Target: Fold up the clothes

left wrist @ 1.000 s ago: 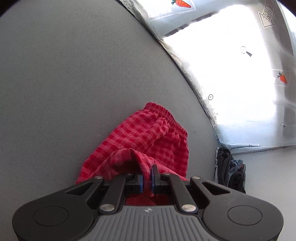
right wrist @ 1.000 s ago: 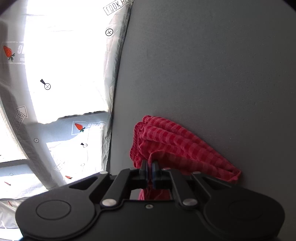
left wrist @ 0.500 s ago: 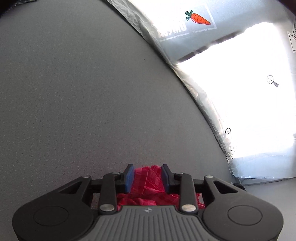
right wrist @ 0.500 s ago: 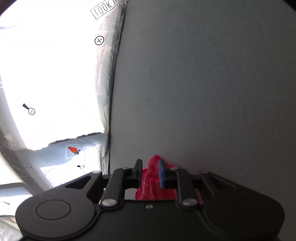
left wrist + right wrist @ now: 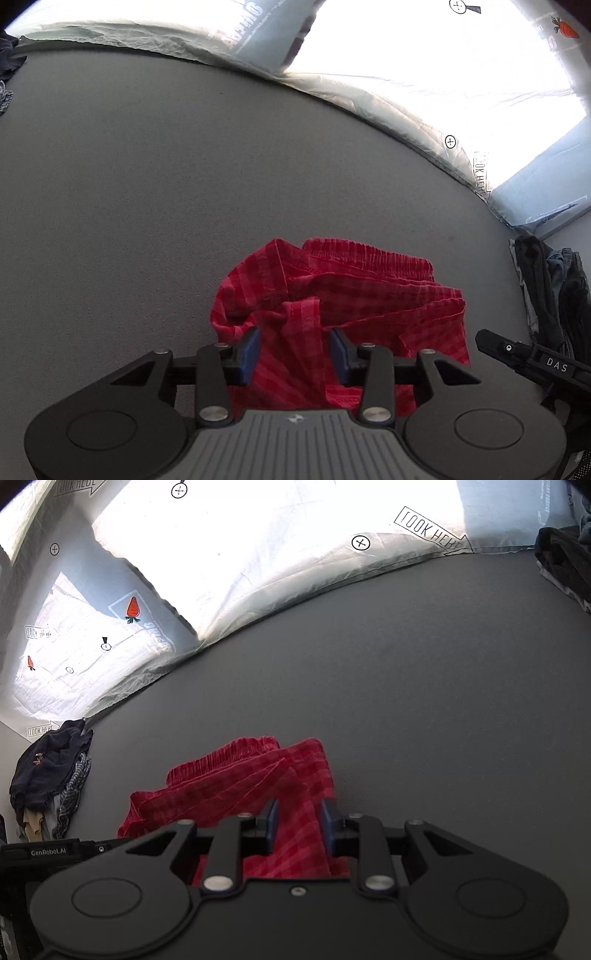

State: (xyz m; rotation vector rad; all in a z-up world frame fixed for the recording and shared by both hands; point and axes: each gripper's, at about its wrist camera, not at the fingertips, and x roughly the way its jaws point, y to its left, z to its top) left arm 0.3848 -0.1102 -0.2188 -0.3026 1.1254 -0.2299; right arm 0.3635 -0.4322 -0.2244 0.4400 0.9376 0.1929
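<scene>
Grey desk (image 5: pixel 155 192), red checked shorts (image 5: pixel 354 295) bunched at six o'clock, both claws easing apart.

Left claw (image 5: pixel 293 352): blue pads spreading, a ridge of red cloth between them, pads off the fabric. Right claw (image 5: pixel 297 825): jaws opening too, a fold of the shorts (image 5: pixel 258 775) running up between the pads. Out from there, the elastic waistband lies at twelve o'clock of the heap. Dark clothes pile (image 5: pixel 48 775) sits at nine o'clock in the right view; printed white sheet (image 5: pixel 258 554) glares across the far edge.
</scene>
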